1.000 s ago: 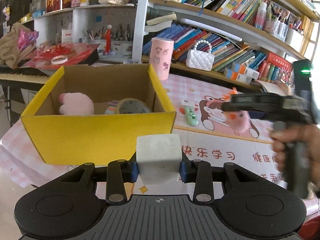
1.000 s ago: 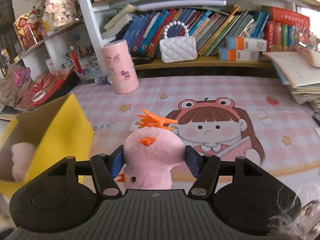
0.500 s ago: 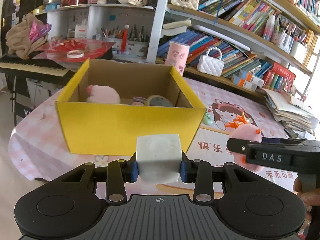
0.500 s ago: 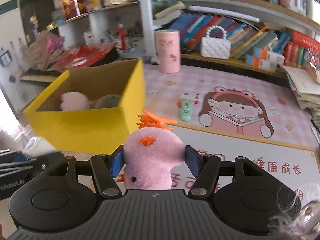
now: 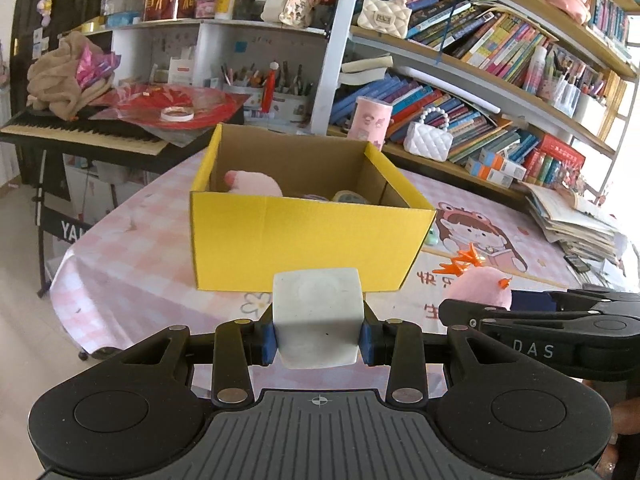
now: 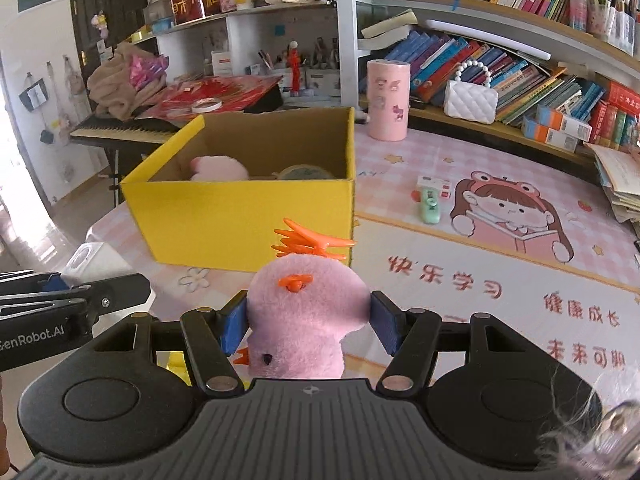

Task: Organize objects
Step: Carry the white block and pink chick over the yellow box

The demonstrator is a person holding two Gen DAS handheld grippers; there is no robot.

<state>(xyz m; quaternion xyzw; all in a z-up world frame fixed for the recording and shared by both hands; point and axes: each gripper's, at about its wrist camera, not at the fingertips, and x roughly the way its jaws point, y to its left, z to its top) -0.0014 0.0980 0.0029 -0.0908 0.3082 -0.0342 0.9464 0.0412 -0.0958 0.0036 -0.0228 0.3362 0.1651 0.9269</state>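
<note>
My left gripper (image 5: pixel 318 338) is shut on a white cube (image 5: pixel 318 316), held in front of the yellow cardboard box (image 5: pixel 304 240). My right gripper (image 6: pixel 306 328) is shut on a pink plush chick (image 6: pixel 304 312) with an orange crest. That chick (image 5: pixel 478 286) also shows at the right of the left wrist view. The box (image 6: pixel 240 220) stands open on the pink table mat and holds a pink plush toy (image 6: pixel 218 168) and a tape roll (image 6: pixel 306 172). Both grippers hover short of the box's near wall, left beside right.
A green clip (image 6: pixel 430 204) and a small white box (image 6: pixel 434 186) lie on the mat right of the yellow box. A pink cylinder (image 6: pixel 388 100) and a white handbag (image 6: pixel 472 98) stand by the bookshelf. A keyboard piano (image 5: pixel 80 136) sits beyond the table's left edge.
Both grippers have drawn back from the box, which now looks smaller and farther. The right gripper swung left so the box fills its view. Both grips are unchanged.
</note>
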